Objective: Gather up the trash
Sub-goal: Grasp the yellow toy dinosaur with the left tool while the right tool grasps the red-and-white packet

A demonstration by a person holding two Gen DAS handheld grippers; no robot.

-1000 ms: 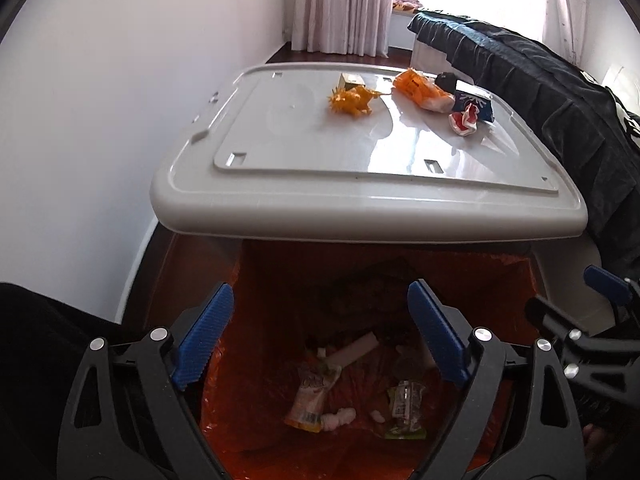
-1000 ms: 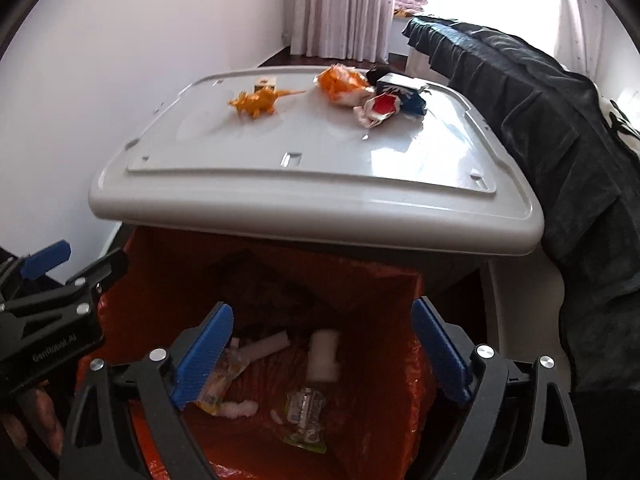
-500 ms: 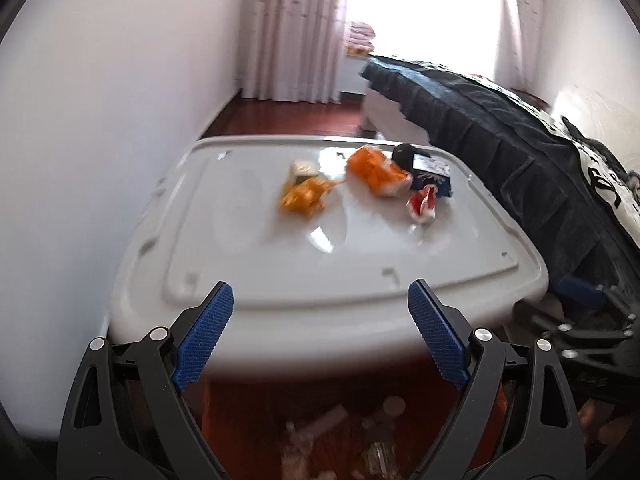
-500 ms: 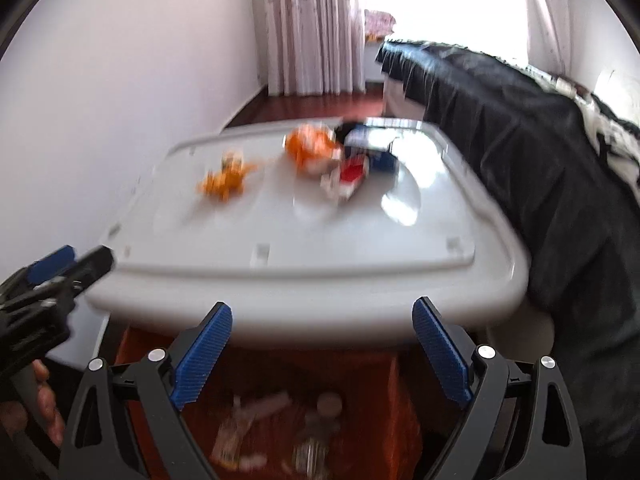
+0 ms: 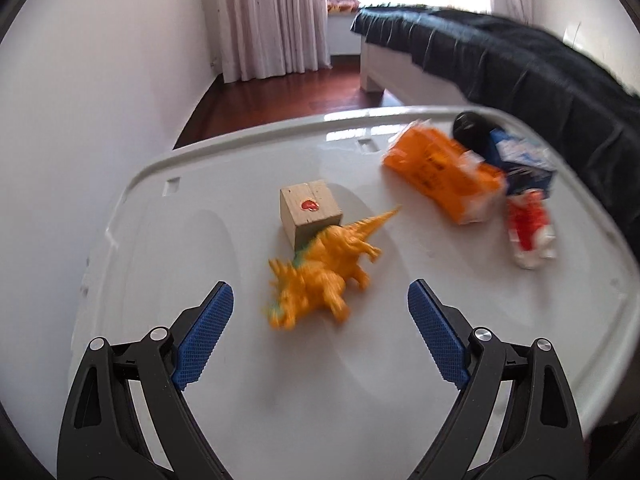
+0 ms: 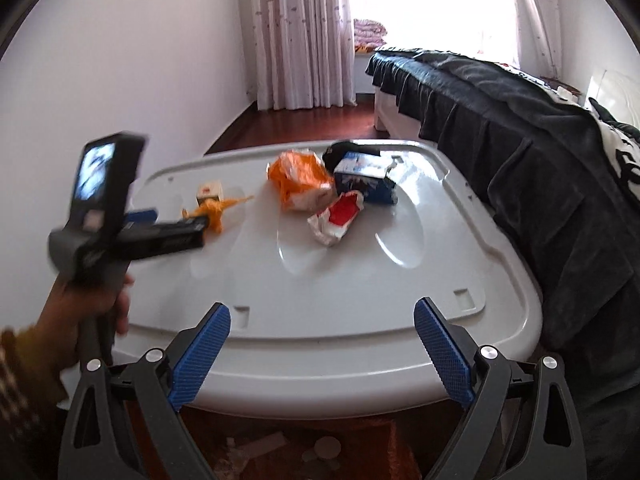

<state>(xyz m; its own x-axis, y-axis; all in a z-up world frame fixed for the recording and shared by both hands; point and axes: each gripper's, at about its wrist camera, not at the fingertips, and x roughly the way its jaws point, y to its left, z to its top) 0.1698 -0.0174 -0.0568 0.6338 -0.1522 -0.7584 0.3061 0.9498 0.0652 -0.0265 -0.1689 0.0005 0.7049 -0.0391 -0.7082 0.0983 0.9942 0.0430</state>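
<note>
On the white lid (image 5: 240, 360) (image 6: 360, 280) lie an orange wrapper (image 5: 442, 172) (image 6: 300, 178), a red-and-white wrapper (image 5: 530, 230) (image 6: 338, 216), a blue carton (image 5: 528, 160) (image 6: 366, 180) and a black object (image 5: 470, 128) (image 6: 344, 150). An orange toy dinosaur (image 5: 324, 270) (image 6: 214, 208) and a wooden block (image 5: 310, 212) (image 6: 210, 192) lie beside them. My left gripper (image 5: 320, 336) is open and empty, just short of the dinosaur. My right gripper (image 6: 322, 356) is open and empty at the lid's near edge, above the orange-lined bin (image 6: 280, 448).
A bed with a dark cover (image 6: 520, 128) (image 5: 520, 64) runs along the right of the lid. A white wall (image 5: 80, 120) is on the left, curtains (image 6: 304, 32) at the back. The left gripper's body and the hand holding it (image 6: 100, 220) show in the right wrist view.
Both grippers have risen from over the bin and moved forward over the lid. The left one has come close to the dinosaur. Both stay open.
</note>
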